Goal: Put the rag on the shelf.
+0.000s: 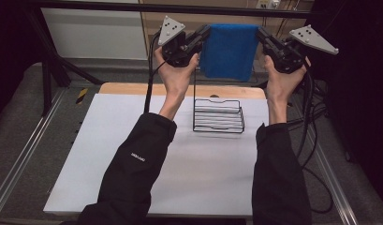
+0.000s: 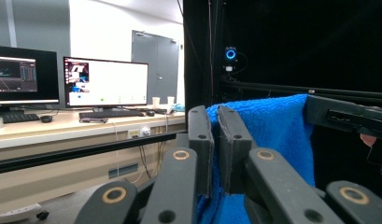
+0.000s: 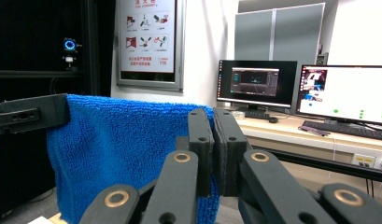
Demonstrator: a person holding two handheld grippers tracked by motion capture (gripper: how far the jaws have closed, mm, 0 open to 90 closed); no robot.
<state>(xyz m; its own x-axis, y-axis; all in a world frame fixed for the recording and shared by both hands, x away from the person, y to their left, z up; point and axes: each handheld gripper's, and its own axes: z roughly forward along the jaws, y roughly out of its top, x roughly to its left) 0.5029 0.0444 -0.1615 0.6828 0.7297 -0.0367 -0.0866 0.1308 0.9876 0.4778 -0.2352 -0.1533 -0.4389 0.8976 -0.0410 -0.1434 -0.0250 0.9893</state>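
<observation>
A thick blue terry towel (image 1: 229, 49) hangs stretched between two hand-held grippers, well above and somewhat behind the black wire rack (image 1: 218, 115) that stands on the white table top (image 1: 133, 154). The left gripper (image 1: 204, 33) has its jaws pinched nearly together on the towel's upper left corner; in the left gripper view the blue pile (image 2: 268, 135) is squeezed into the narrow slit between the two black pads, with the rest of the cloth falling away below. The right gripper (image 1: 261, 33) is clamped the same way on the opposite upper corner, and the right gripper view shows the towel (image 3: 123, 154) spreading away from its closed pads toward the other gripper's jaw at the far edge. Holding the two top corners apart and at about the same height keeps the upper hem taut and level, so the cloth drops as a flat sheet rather than bunching. That is probably the point of the grip: a towel opened out like this can be lowered over the tall upright bar rising from the rack's back left corner, or folded evenly. Its lower edge hangs clear above the rack, touching neither wire nor table.
</observation>
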